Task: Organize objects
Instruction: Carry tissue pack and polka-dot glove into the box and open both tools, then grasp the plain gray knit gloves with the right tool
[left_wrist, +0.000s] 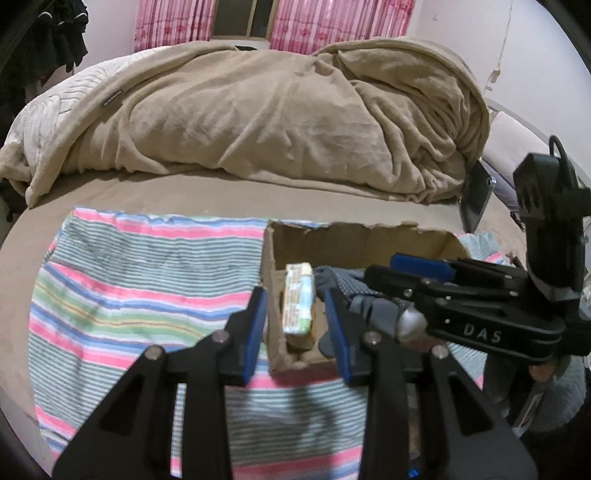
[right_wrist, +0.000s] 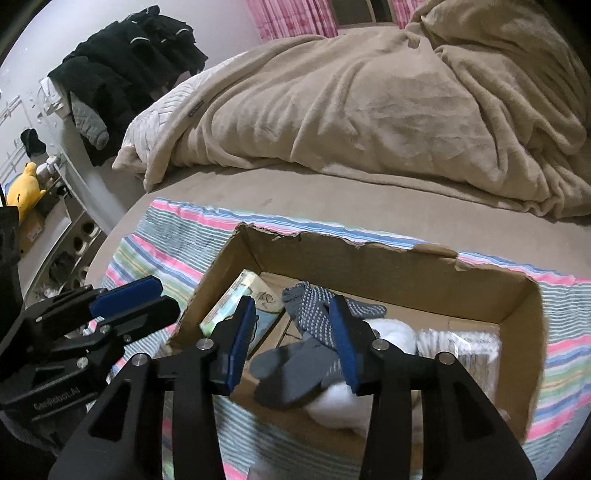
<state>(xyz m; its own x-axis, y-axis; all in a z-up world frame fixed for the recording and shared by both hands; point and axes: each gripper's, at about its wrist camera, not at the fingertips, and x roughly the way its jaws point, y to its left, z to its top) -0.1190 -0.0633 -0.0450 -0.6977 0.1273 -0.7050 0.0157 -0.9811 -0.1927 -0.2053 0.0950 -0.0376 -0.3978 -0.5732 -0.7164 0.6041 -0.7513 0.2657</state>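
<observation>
The sock (right_wrist: 295, 373) lies in the box (right_wrist: 517, 317), directly below the right gripper (right_wrist: 291, 343), long axis crosswise to the spread, empty jaws. The left gripper (left_wrist: 295, 325), likewise spread and empty, is held farther away over the carton (left_wrist: 299, 302).

You worked under dim, even indoor light; shadows were soft. Fisheye bending curved the bed (left_wrist: 184, 192) edge and darkened the corners. The cardboard box (right_wrist: 524, 332) contents looked motion-blurred and soft.
</observation>
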